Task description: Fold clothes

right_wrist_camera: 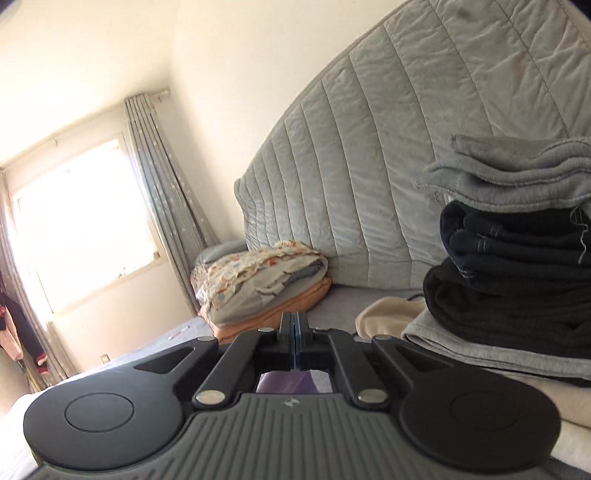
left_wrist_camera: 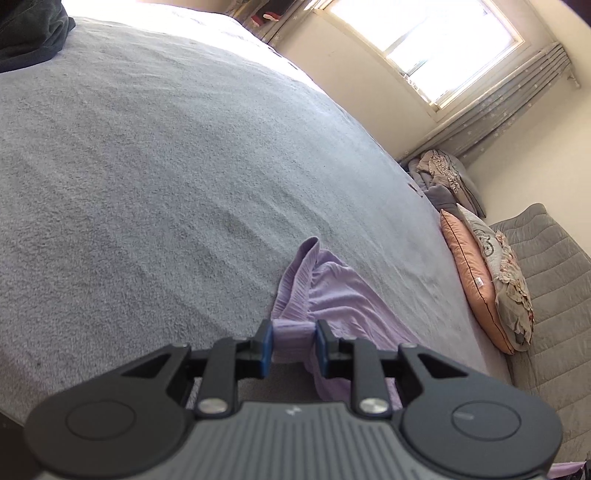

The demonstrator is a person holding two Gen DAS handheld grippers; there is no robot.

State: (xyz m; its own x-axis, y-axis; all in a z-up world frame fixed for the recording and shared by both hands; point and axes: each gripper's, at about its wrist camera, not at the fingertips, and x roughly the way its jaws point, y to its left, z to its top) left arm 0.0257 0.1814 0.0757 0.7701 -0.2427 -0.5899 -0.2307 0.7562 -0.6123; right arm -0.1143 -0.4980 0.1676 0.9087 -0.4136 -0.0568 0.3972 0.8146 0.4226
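Note:
A lilac garment point(left_wrist_camera: 332, 291) lies crumpled on the grey bed cover point(left_wrist_camera: 166, 166) at the lower middle of the left wrist view. My left gripper point(left_wrist_camera: 294, 332) is shut on a bunched fold of it, gathered between the blue pads. In the right wrist view my right gripper point(right_wrist_camera: 294, 321) points level with its jaws pressed together. A strip of the lilac garment point(right_wrist_camera: 288, 382) shows just under the closed fingers, so the cloth appears pinched there; the contact itself is hidden.
A stack of folded grey and dark clothes point(right_wrist_camera: 517, 258) stands close at the right. Pillows point(right_wrist_camera: 258, 288) lean on a quilted grey headboard point(right_wrist_camera: 369, 147). A dark garment point(left_wrist_camera: 29, 33) lies at the bed's far corner. A bright window point(left_wrist_camera: 443, 48) with curtains is behind.

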